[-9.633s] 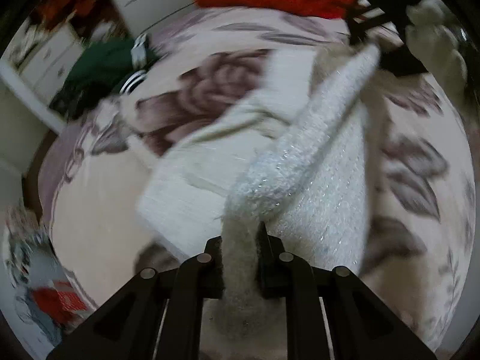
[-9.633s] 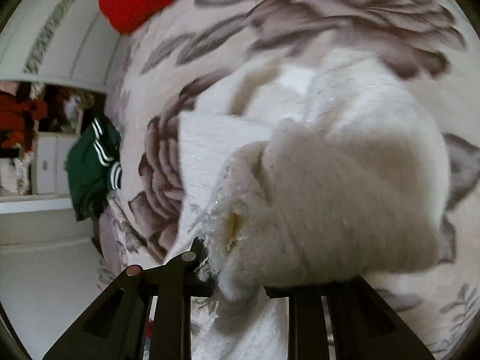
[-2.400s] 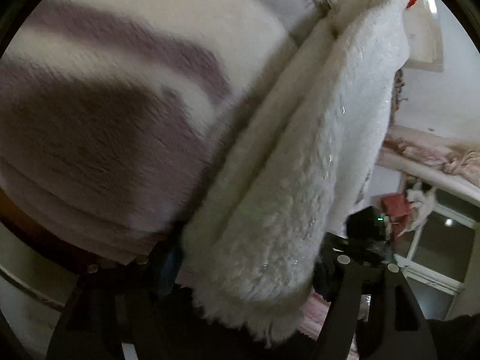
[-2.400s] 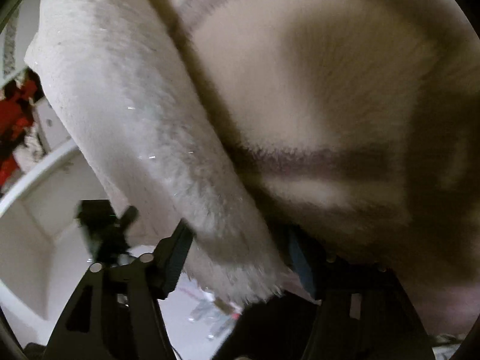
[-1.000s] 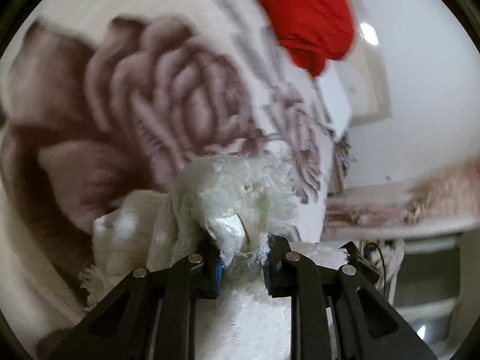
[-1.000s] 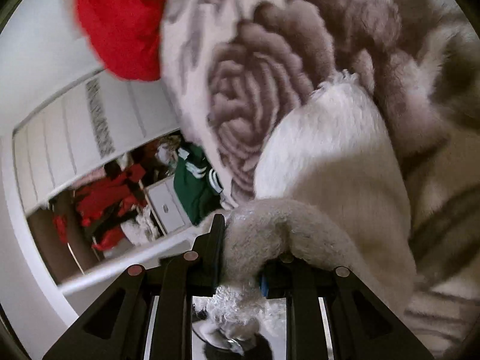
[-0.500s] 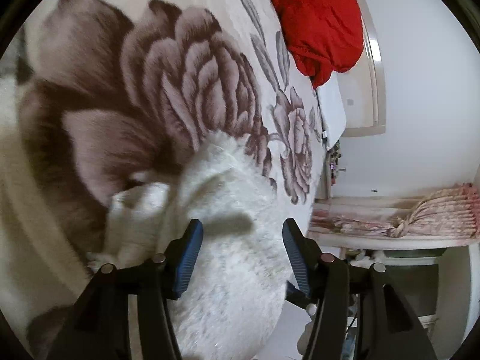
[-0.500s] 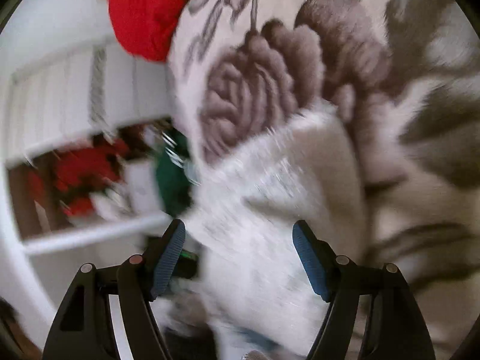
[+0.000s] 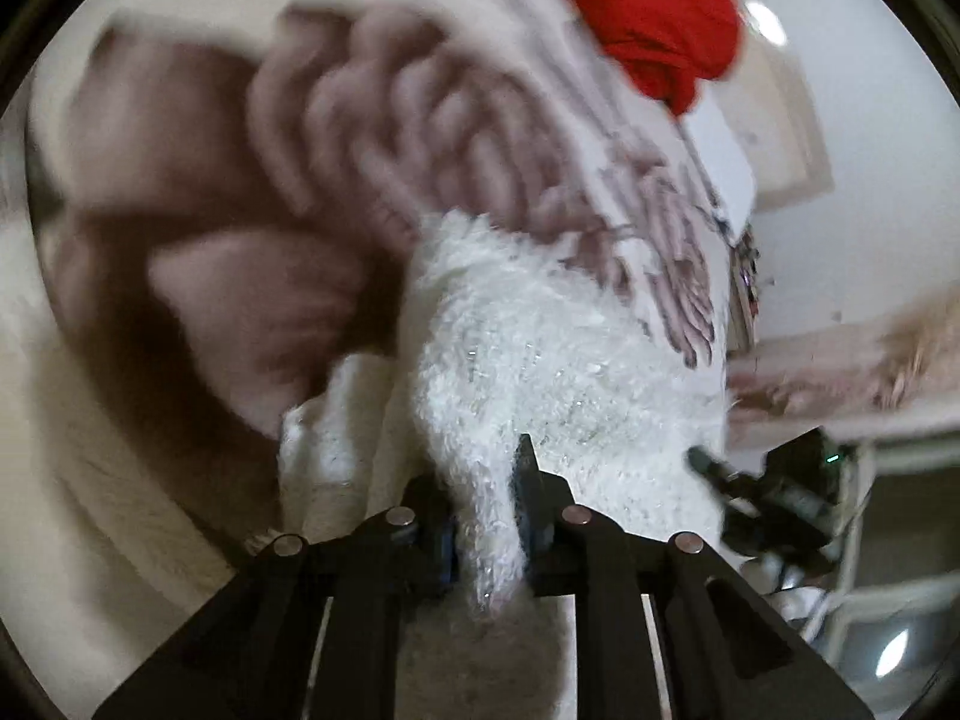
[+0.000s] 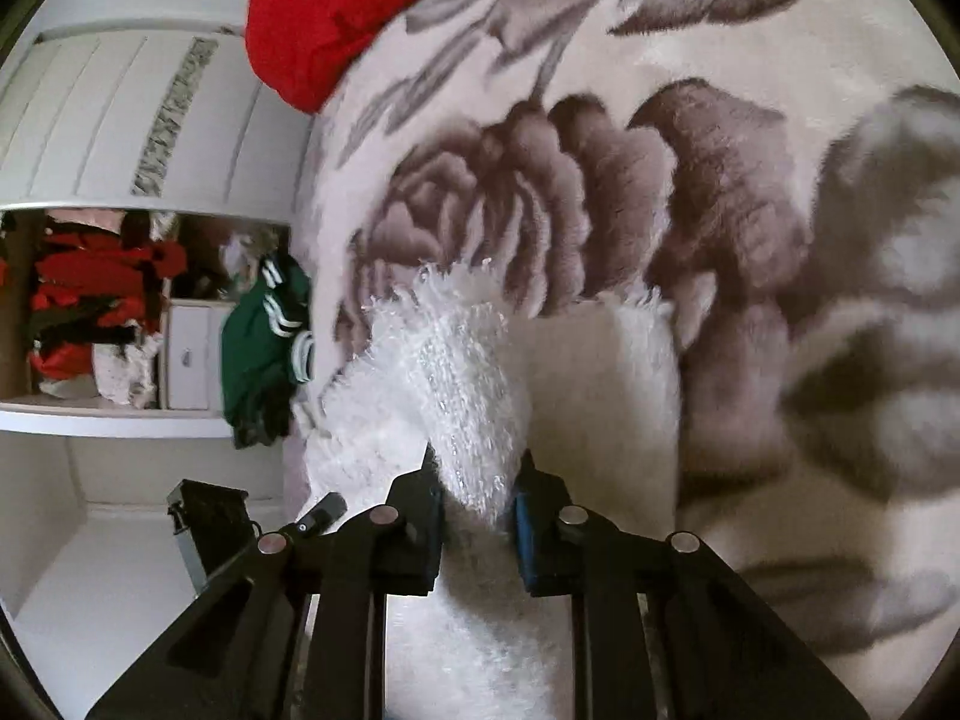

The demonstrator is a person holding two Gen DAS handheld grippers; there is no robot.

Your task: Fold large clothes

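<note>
A white fluffy garment lies bunched on a rose-patterned blanket. My left gripper is shut on a fold of it, which runs down between the fingers. In the right wrist view the same white garment lies on the blanket, and my right gripper is shut on another fold of it. The other gripper shows at the right of the left wrist view.
A red garment lies at the far end of the blanket; it also shows in the right wrist view. A green striped garment hangs at the blanket's edge. Shelves with clothes stand beyond.
Both grippers were open over the white garment half a second ago. Both have now closed on folds of it. The left view is blurred by motion.
</note>
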